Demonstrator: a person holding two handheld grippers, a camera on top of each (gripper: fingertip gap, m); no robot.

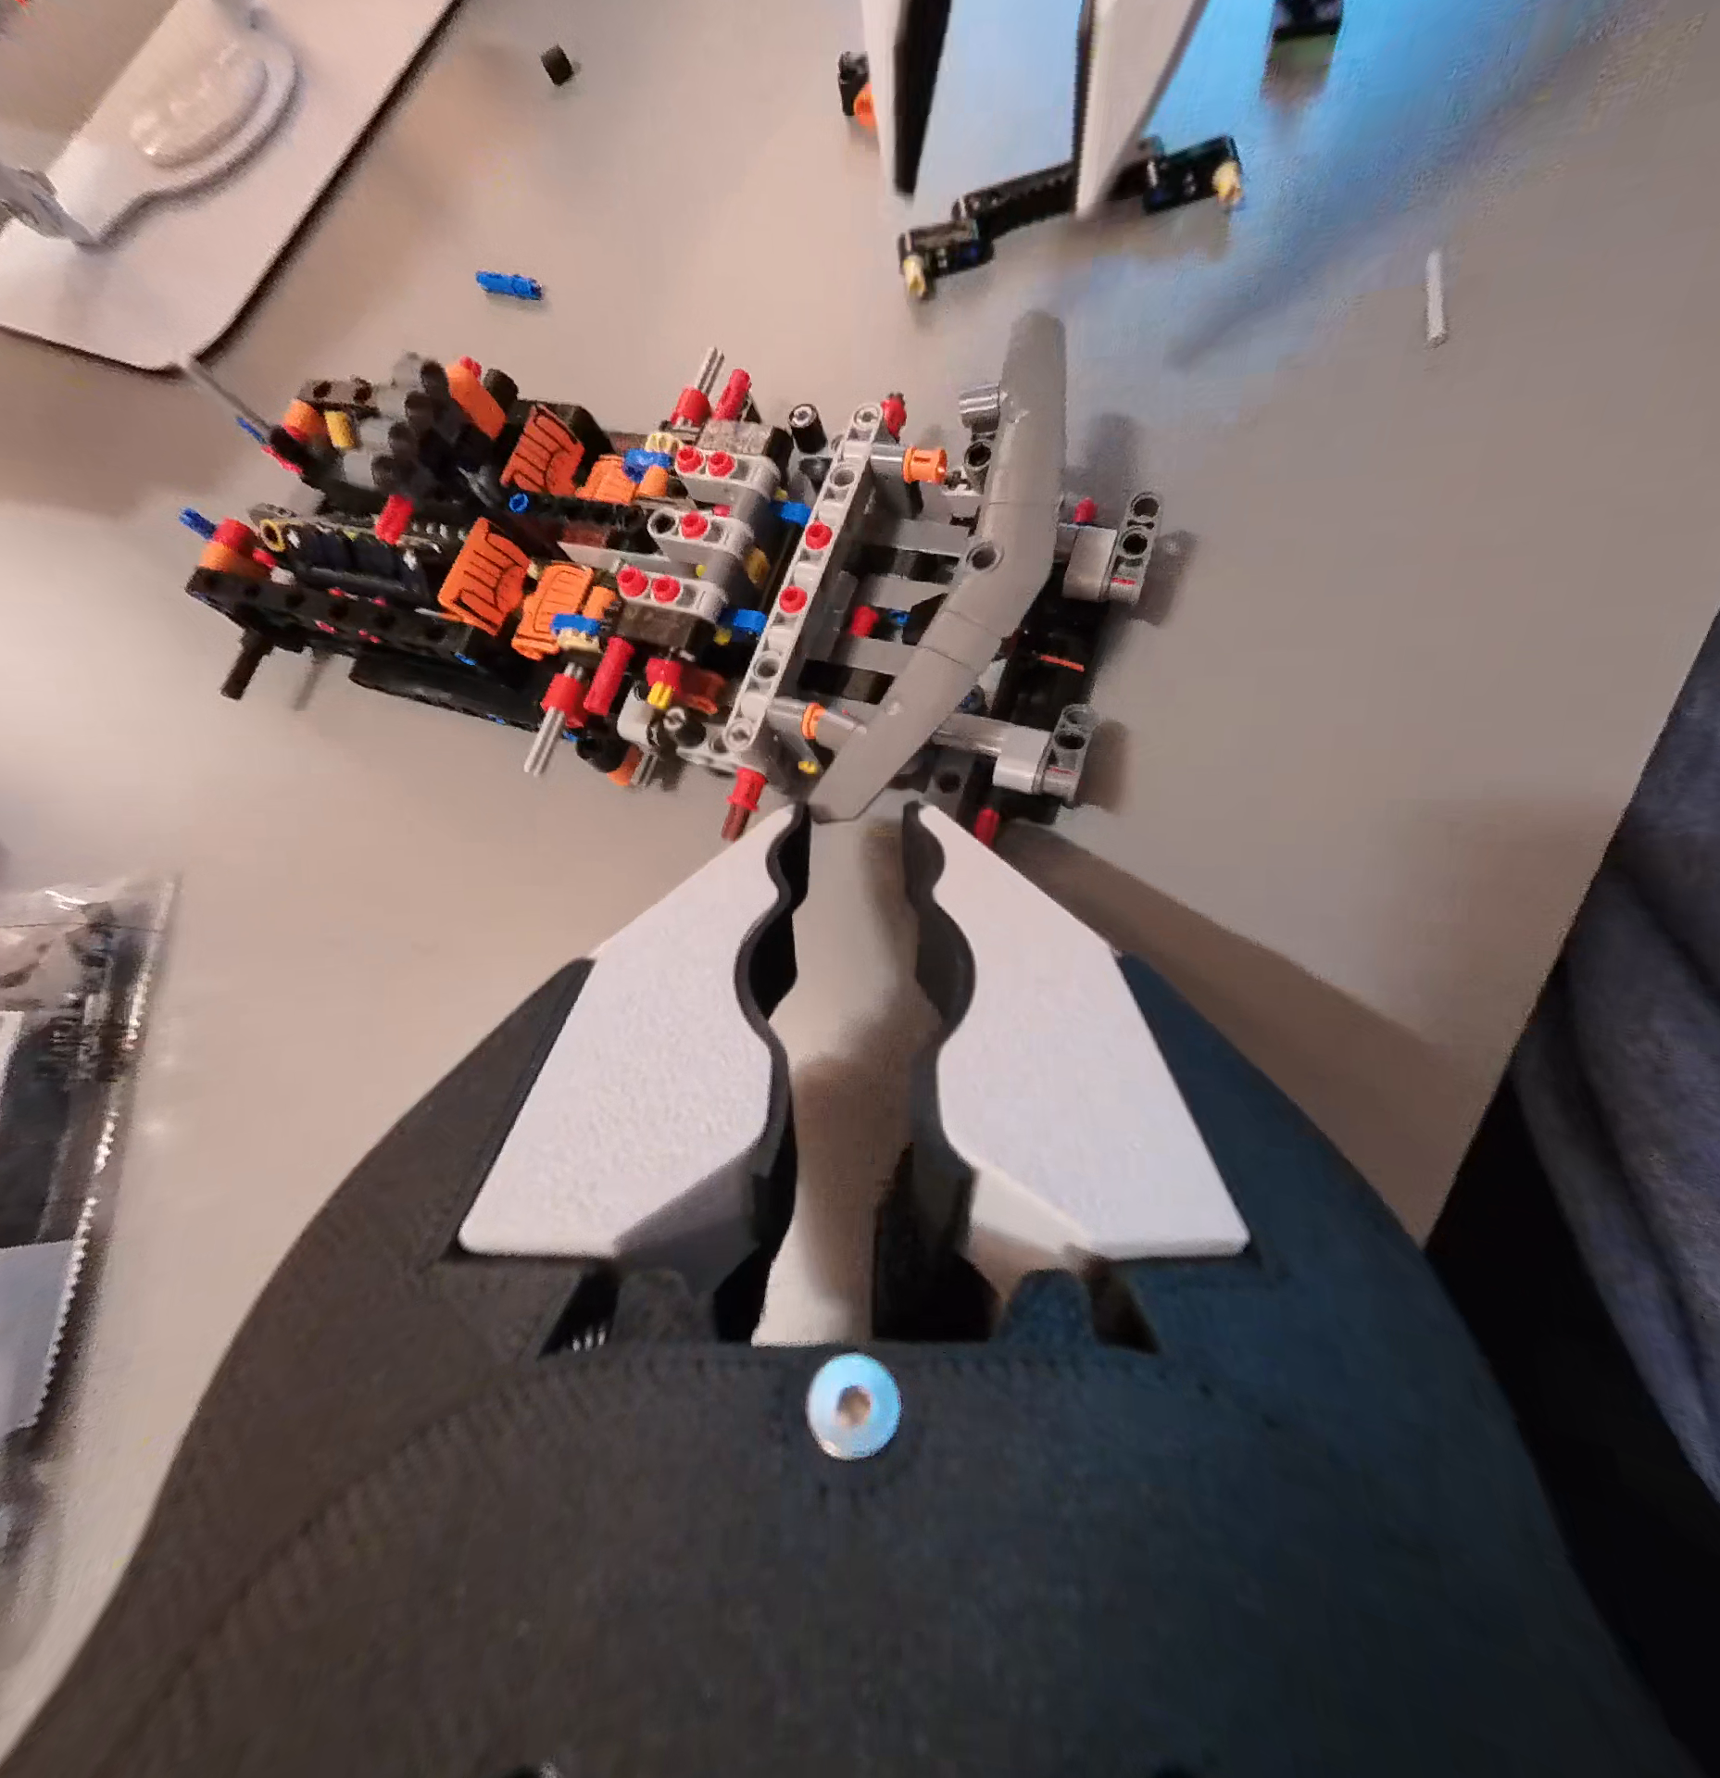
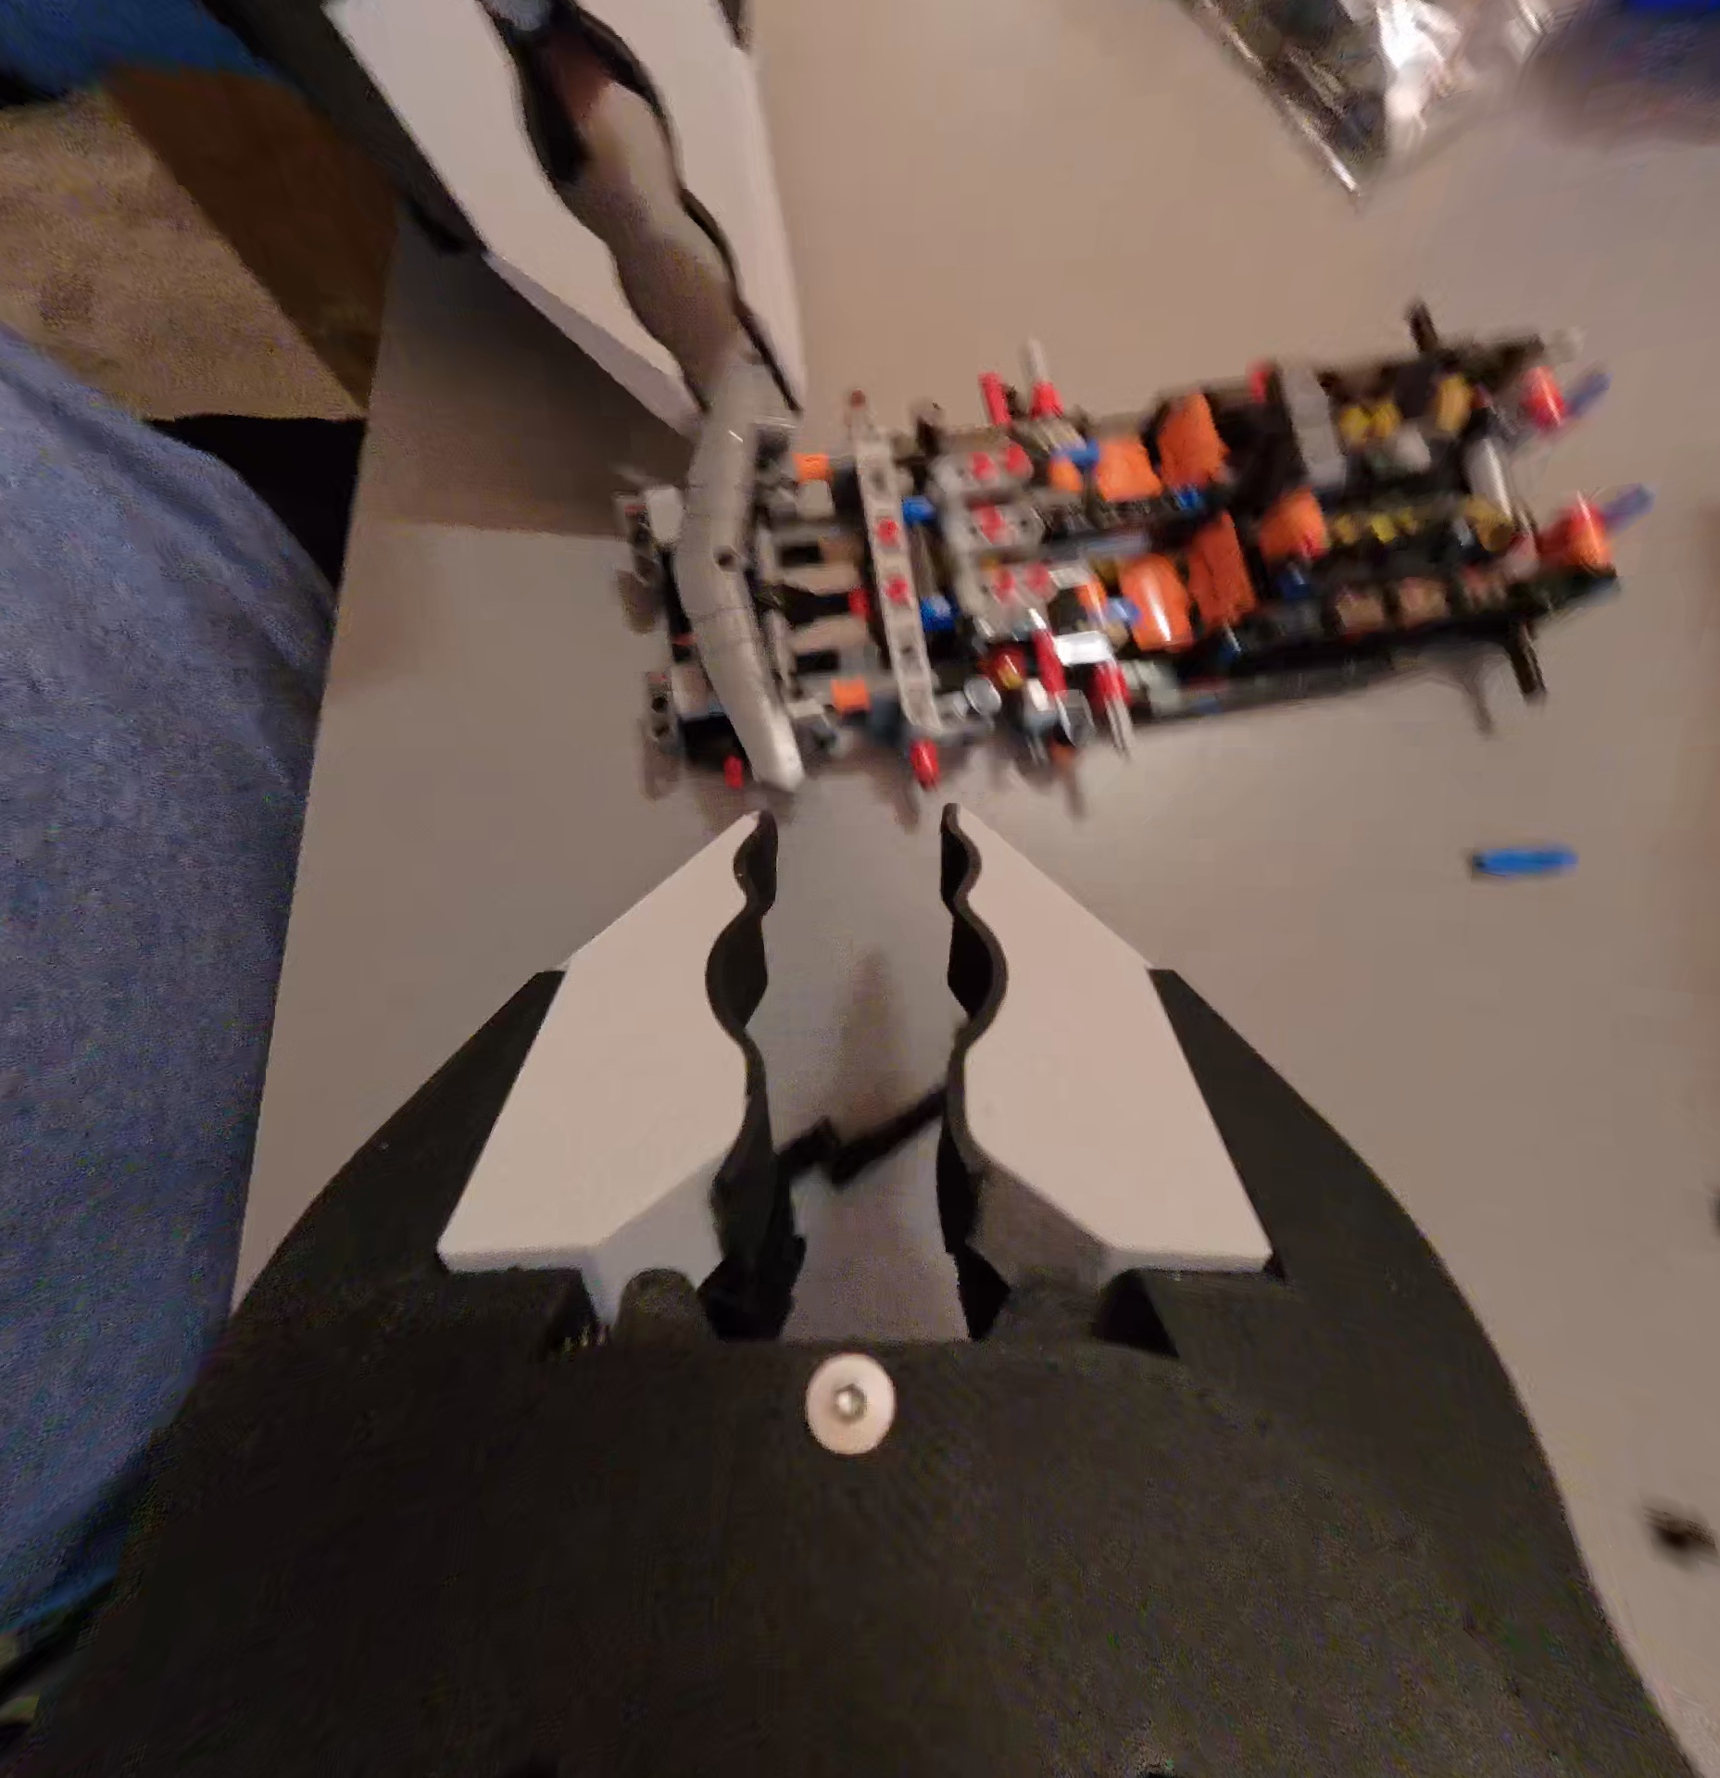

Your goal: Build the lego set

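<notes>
Resting on the grey table [image 1: 1318,673], the Lego chassis assembly [image 1: 644,577] lies at 12 o'clock from both grippers. The left gripper [image 1: 856,818] has its jaws narrowly parted, its tips at the near end of the curved grey panel [image 1: 990,577]; whether they touch it cannot be told. The right gripper [image 2: 851,818] is parted wider, its tips empty, just short of the assembly. A blue pin [image 1: 509,286] lies at 11 o'clock, well apart.
</notes>
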